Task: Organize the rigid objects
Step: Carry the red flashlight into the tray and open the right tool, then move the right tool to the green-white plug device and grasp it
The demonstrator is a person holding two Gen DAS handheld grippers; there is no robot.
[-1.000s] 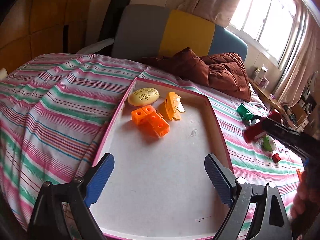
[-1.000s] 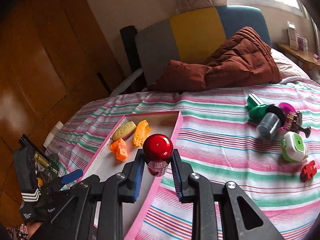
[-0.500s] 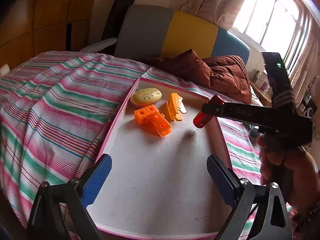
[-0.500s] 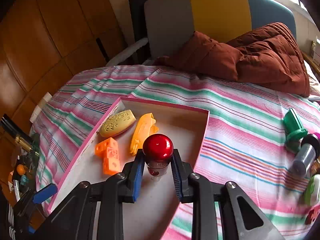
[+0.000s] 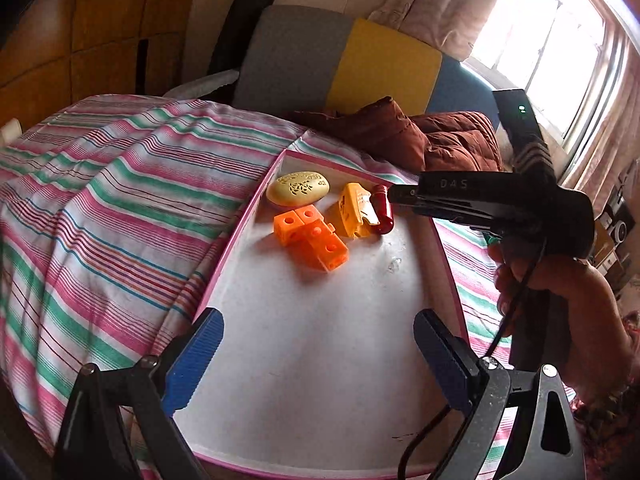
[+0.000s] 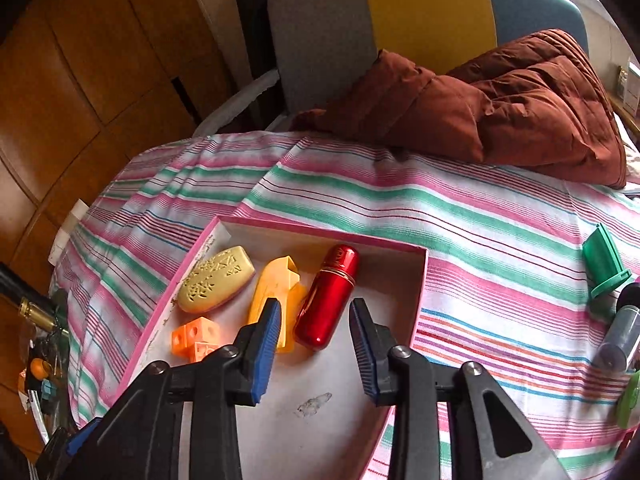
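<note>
lying on its side in the pink tray (image 6: 422, 280), the red tube (image 6: 326, 298) rested on the white floor near the far wall. its side touched the yellow toy (image 6: 276, 292) at 9 o'clock from it. the right gripper (image 6: 314, 346) was spread wide, with its blue pads (image 6: 267, 344) on both sides of the tube's near end and not touching it. a pale oval soap (image 6: 216, 280) sat at 9 o'clock from the yellow toy, in the far left corner. orange blocks (image 6: 194, 338) sat at 6 o'clock from the soap.

the left gripper (image 5: 316, 362) was spread wide too, with nothing between its pads, over the near part of the tray (image 5: 240, 236). from that side the red tube (image 5: 382, 210) sat at 12 o'clock.

out on the striped sheet (image 6: 480, 232), at 3 o'clock from the tray, lay a green thing (image 6: 604, 264) and a dark-capped jar (image 6: 618, 336). a brown blanket (image 6: 500, 96) was heaped at 12 o'clock.
</note>
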